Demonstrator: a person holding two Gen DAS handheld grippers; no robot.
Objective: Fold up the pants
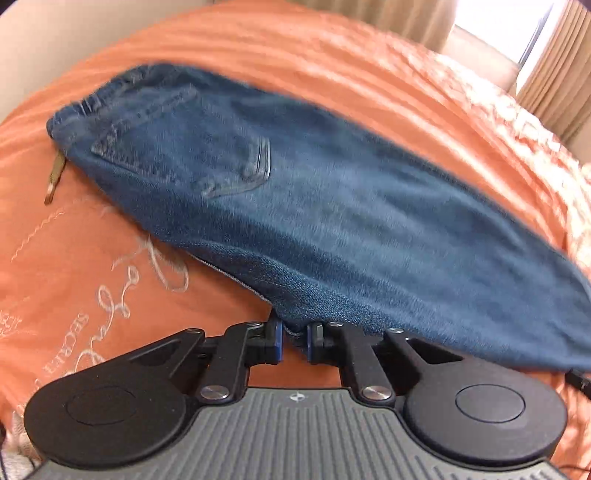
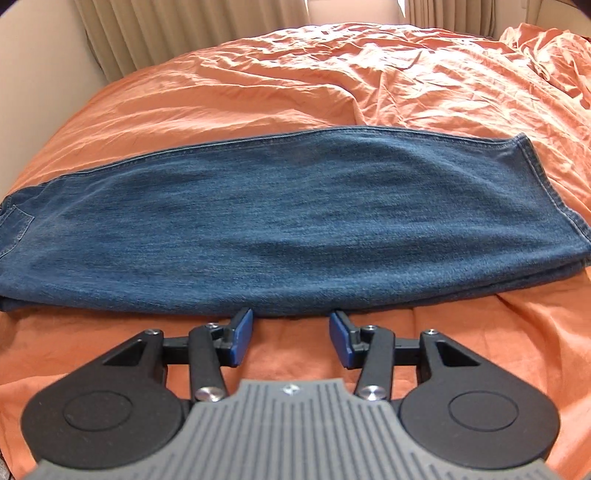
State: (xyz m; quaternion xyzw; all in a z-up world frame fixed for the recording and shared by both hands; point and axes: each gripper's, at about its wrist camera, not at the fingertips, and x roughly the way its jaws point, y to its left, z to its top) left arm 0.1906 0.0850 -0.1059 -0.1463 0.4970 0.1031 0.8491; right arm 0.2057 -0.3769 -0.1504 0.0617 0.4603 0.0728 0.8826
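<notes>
Two grippers sit at the near edge of the jeans (image 2: 258,221), which lie folded lengthwise, leg on leg, across the orange bedspread (image 2: 295,81). From where I sit, my left gripper (image 1: 295,341) has its jaws drawn in tight on the near fold of the denim — a small tuck of blue cloth is pinched between the pads, close below the back pocket (image 1: 184,147) and the waistband end. A tan tag (image 1: 55,177) pokes out from under the jeans at that waistband corner. My right gripper (image 2: 291,334) stands with its jaws spread, the blue pads (image 2: 242,332) just short of the jeans' near edge, nothing between them — only bedspread. The hem end of the jeans lies off to its right. Curtains (image 2: 147,33) hang beyond the jeans, past the far side of the bedspread.
</notes>
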